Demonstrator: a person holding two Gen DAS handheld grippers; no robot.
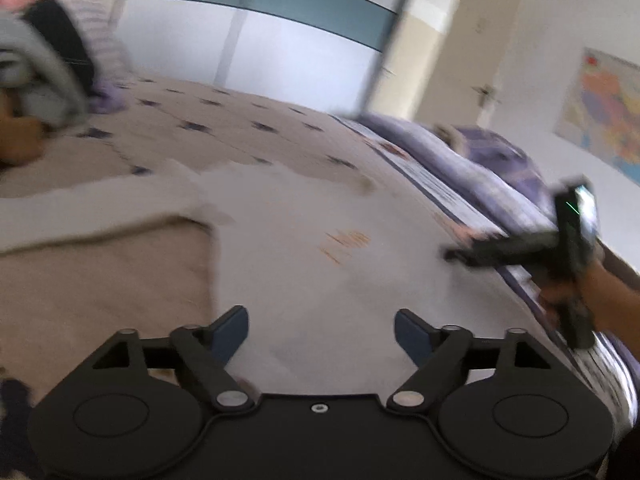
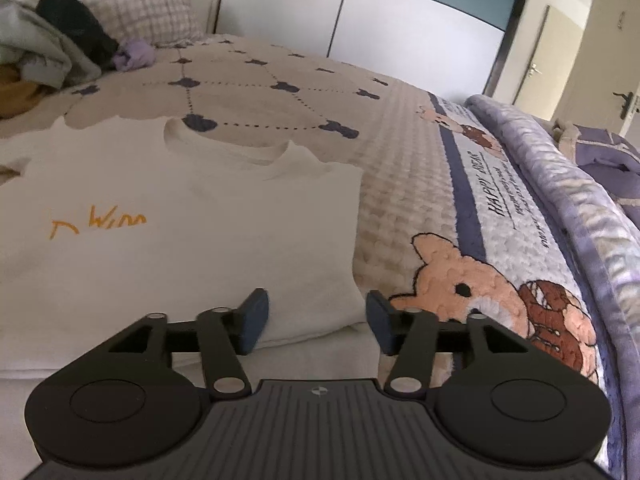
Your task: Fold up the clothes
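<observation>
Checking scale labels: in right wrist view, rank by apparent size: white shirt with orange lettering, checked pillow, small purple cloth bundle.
1. White shirt with orange lettering, though nearest the camera.
2. Checked pillow, farther back.
3. Small purple cloth bundle.

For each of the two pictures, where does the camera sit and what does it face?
Left wrist: on the left gripper, facing across the white sweatshirt on the bed; the right gripper and hand show.
Right wrist: on the right gripper, facing the sweatshirt's right edge and bear blanket.
Shared: sweatshirt, clothes pile, wardrobe.
</observation>
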